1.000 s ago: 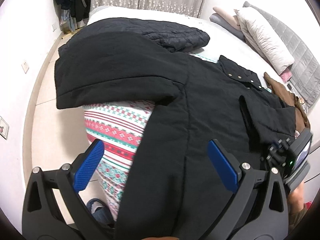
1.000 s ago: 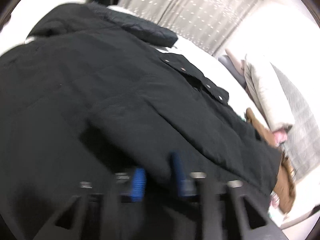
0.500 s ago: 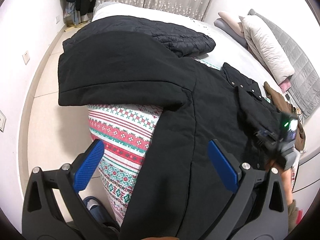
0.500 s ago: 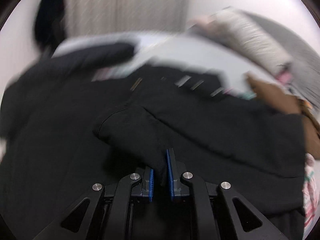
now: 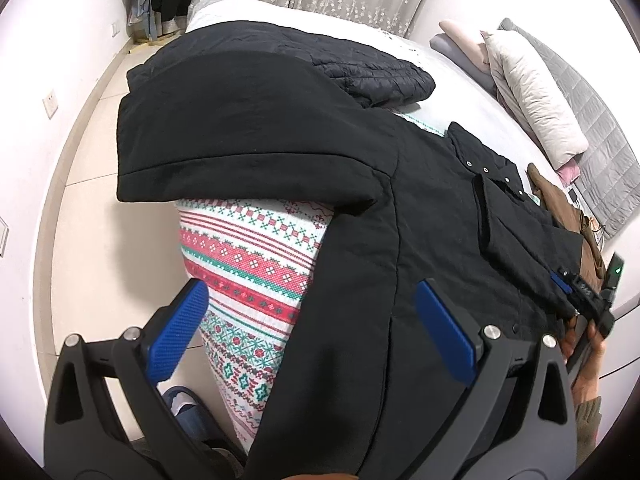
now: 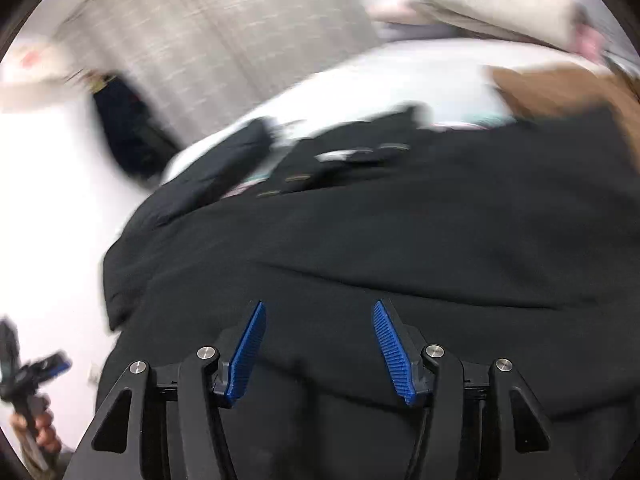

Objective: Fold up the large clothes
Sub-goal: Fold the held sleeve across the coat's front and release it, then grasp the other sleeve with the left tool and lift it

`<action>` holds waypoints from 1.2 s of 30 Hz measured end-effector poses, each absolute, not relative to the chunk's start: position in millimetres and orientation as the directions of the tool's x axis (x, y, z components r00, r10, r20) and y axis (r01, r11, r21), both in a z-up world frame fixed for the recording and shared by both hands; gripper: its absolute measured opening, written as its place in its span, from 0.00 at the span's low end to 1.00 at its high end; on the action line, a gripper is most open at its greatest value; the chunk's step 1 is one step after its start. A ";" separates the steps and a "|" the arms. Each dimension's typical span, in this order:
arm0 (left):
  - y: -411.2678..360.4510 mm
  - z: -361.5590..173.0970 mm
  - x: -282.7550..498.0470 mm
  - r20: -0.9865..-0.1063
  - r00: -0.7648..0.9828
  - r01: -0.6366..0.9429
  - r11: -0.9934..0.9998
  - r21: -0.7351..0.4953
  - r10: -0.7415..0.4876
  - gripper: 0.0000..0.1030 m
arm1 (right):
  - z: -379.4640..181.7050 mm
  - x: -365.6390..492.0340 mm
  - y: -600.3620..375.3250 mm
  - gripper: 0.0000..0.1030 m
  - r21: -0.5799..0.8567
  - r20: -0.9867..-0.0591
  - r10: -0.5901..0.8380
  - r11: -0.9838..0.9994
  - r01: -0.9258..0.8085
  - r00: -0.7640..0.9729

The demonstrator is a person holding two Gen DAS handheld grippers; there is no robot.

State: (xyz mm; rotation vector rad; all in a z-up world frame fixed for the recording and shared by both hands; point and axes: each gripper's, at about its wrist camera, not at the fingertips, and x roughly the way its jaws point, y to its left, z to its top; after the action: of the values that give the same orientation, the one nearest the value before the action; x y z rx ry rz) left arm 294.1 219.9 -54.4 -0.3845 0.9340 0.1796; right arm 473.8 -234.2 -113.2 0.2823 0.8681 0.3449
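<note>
Opening now, right gripper (image 6: 318, 350) has released the black coat (image 6: 360, 248).

No readable text, labels, brands, numbers or signs in either view. Left wrist view is sharp, but the black coat (image 5: 420, 240), the patterned blanket (image 5: 256, 256) and the wall socket (image 5: 51, 103) carry no lettering; the blanket shows only a knit-style motif. A small green light glows on the right gripper's device (image 5: 612, 276), no characters legible there. Right wrist view is motion-blurred, nothing legible on the coat or the bedding.
</note>
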 end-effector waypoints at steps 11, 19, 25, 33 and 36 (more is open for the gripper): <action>242.3 -53.1 299.7 -0.807 0.591 -0.342 0.907 -0.246 0.004 0.99 | -121.4 487.2 -326.9 0.41 0.014 -0.810 -0.071 0.990 0.140 0.582; 273.0 -35.2 291.9 -0.656 0.751 -0.279 0.936 -0.217 0.072 0.99 | -78.5 434.2 -275.7 0.61 0.121 -0.820 0.146 0.989 -0.082 0.553; 340.5 -51.3 301.6 -0.686 0.728 -0.379 0.819 -0.431 -0.024 0.99 | -68.3 368.3 -235.3 0.64 0.254 -0.772 0.317 0.948 -0.191 0.550; 431.1 -133.4 288.4 -0.706 0.707 -0.625 0.437 -0.647 -0.034 0.99 | -56.1 339.3 -204.7 0.65 0.220 -0.738 0.334 0.941 -0.259 0.586; 430.8 -156.3 290.4 -0.693 0.717 -0.622 0.386 -0.681 -0.069 0.98 | -60.2 340.9 -205.5 0.65 0.238 -0.736 0.347 0.936 -0.258 0.581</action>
State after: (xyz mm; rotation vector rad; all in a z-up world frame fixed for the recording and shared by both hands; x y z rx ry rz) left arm 290.4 430.8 -156.3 -1.1383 0.7170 0.3927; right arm 340.9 -205.5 -60.2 0.1094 0.8833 0.3541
